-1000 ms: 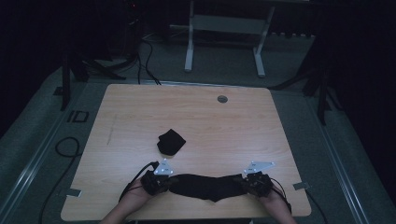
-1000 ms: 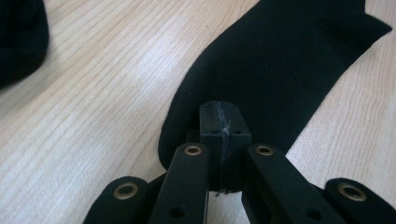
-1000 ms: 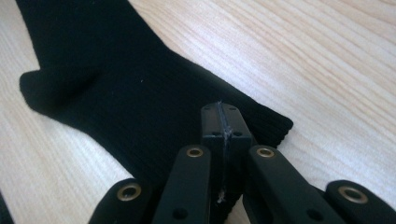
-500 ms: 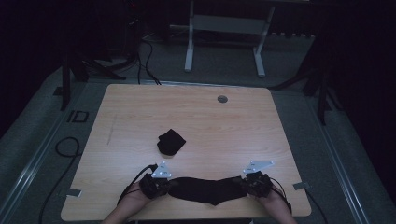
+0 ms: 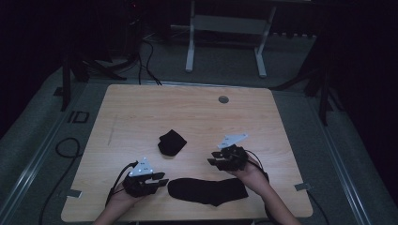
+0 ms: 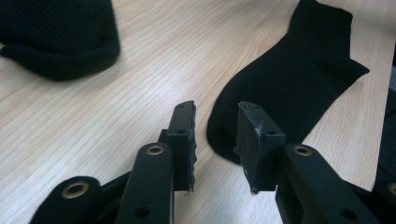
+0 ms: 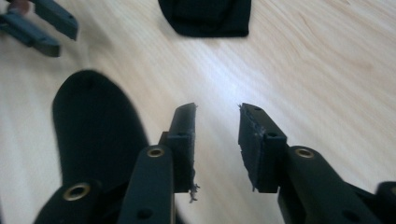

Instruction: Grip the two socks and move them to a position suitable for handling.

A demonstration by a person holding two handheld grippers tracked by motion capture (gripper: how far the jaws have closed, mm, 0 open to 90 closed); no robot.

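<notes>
Sock point(image 5: 207, 190) lies flat on the table point(image 5: 187, 112), both grippers point(image 5: 157, 179) point(image 5: 214, 157) released and empty; a folded one point(image 5: 171, 143) sits beyond.

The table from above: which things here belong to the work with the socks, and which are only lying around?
In the job:
flat black sock
folded black sock
left gripper, open
right gripper, open

Lying about:
round grommet in the table
floor cables

Dim room; grey floor point(image 5: 42, 140); white stand point(image 5: 225, 37) behind wooden table point(image 5: 141, 108).
</notes>
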